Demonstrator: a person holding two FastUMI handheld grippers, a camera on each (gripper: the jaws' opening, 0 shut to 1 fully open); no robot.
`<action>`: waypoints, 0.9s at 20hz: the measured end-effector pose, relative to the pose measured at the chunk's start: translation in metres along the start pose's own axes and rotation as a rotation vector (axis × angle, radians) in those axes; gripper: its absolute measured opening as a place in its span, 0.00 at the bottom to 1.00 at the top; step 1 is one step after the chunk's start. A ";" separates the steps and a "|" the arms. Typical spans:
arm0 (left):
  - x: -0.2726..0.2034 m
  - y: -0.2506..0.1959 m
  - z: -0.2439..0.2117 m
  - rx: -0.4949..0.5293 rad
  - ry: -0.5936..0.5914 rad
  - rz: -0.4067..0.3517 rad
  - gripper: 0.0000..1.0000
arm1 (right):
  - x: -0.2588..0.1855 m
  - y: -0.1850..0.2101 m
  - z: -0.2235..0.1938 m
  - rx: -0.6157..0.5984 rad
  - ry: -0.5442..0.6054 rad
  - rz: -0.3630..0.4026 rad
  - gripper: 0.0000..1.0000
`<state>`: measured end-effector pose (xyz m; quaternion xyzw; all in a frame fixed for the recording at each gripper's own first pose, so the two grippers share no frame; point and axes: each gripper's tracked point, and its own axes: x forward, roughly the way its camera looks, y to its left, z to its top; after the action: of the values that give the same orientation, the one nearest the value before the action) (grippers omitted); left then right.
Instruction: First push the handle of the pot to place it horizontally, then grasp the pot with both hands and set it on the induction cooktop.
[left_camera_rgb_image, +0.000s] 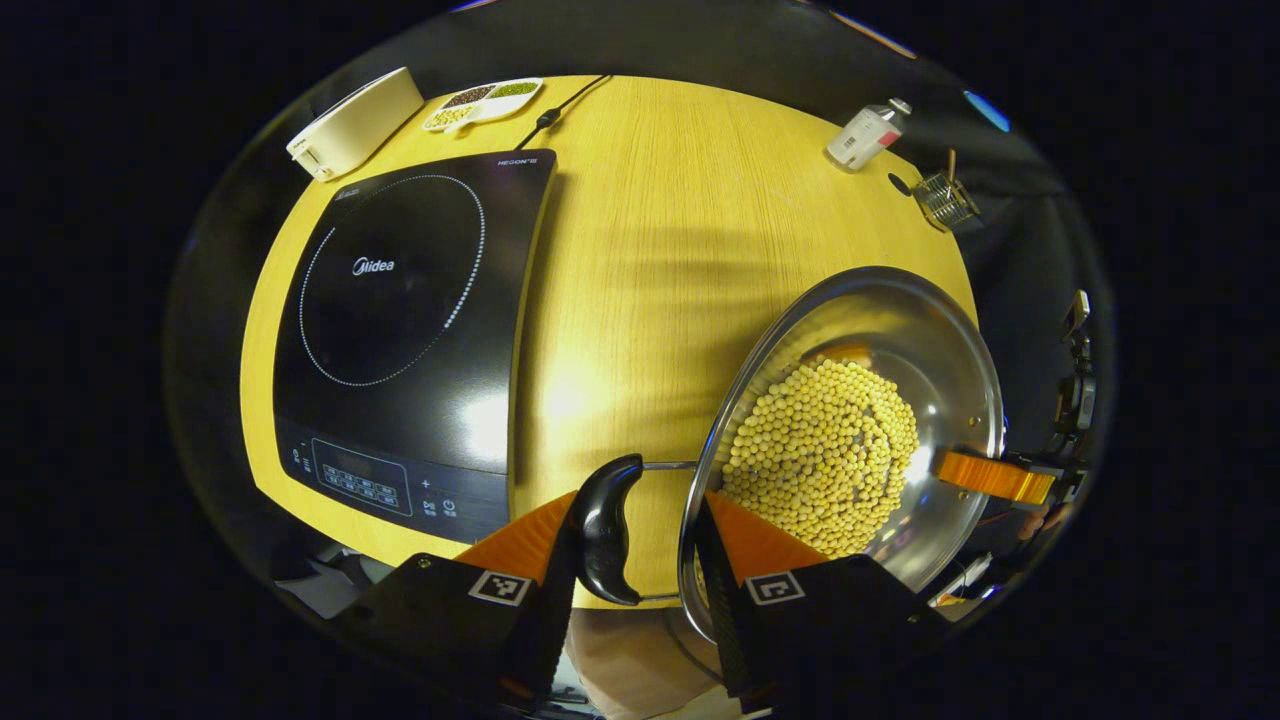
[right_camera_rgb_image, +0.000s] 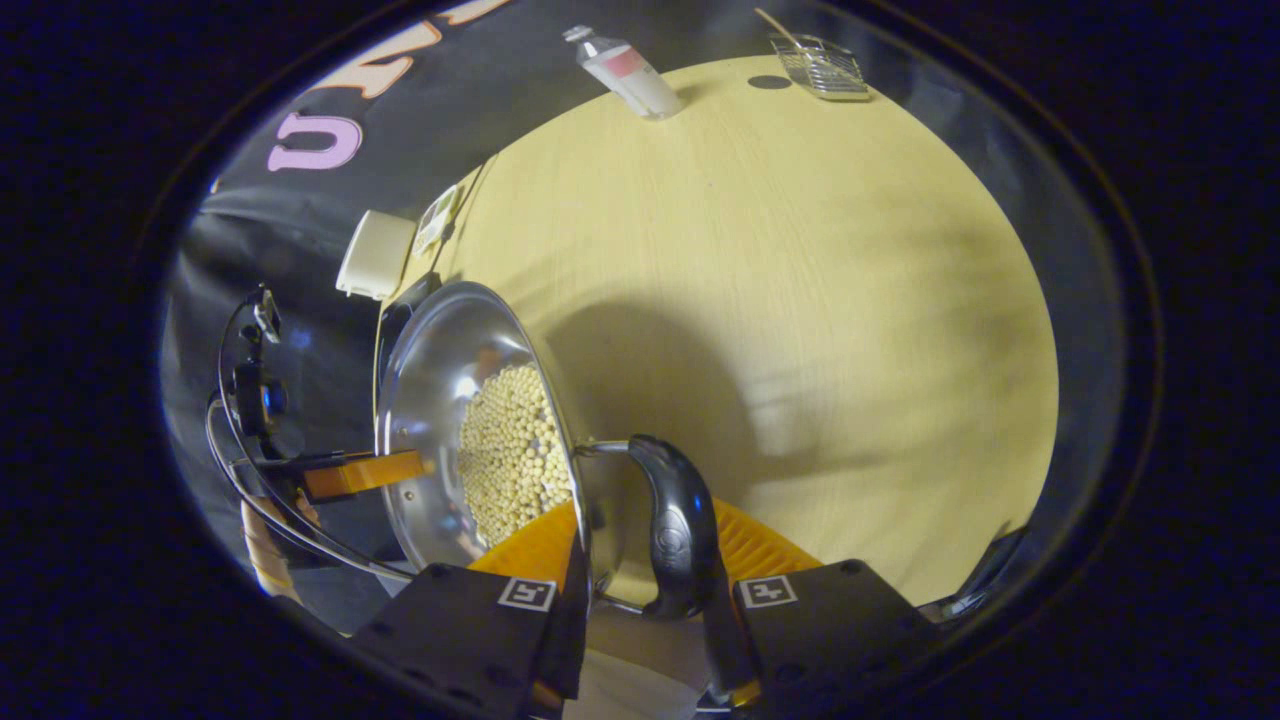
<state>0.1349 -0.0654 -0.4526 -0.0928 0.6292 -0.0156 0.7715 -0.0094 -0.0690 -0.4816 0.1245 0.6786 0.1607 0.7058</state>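
Both of my grippers are on the shiny steel pot (left_camera_rgb_image: 900, 350), one at each black plastic side handle, and the pot sits at the near right of the yellow wooden table (left_camera_rgb_image: 650, 230).

Left gripper (left_camera_rgb_image: 640, 540): the left handle (left_camera_rgb_image: 605, 530) lies between its orange fingers (left_camera_rgb_image: 520, 545). The left finger looks in contact; the right one sits against the pot rim. I can't tell if both pads really press the handle.

Right gripper (right_camera_rgb_image: 650, 550): same story, the right handle (right_camera_rgb_image: 680, 530) stands between its fingers, with the left finger under the pot wall. Whether it is clamped I can't tell either.

The pot holds a heap of pale round beans (left_camera_rgb_image: 825, 450), apparently piled to one side.

Target is the black glass induction cooktop (left_camera_rgb_image: 400, 320), at the table's left, well apart from the pot.

Risks as I see them:
- Handles hang on thin wire loops, so a partial grip could let one pivot or slip out mid-lift.
- Uneven lift between my two hands tips the pot, beans roll and spill.
- The bean load is off-centre, so weight may shift suddenly.
- A low carry could catch the cooktop's raised edge.
- The handles are glossy, so the pads may slide.

I'd confirm both clamps before lifting.
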 end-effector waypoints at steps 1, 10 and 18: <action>0.000 0.000 0.001 0.005 -0.004 -0.004 0.63 | -0.001 0.006 -0.005 0.002 -0.004 -0.003 0.52; 0.000 0.005 0.010 0.053 -0.055 -0.048 0.64 | 0.010 0.092 -0.039 0.025 -0.068 -0.035 0.57; 0.003 0.008 0.015 0.122 -0.120 -0.073 0.63 | 0.032 0.174 -0.047 0.050 -0.138 -0.052 0.52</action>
<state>0.1498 -0.0558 -0.4536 -0.0693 0.5759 -0.0763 0.8110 -0.0653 0.1017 -0.4443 0.1353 0.6351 0.1166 0.7515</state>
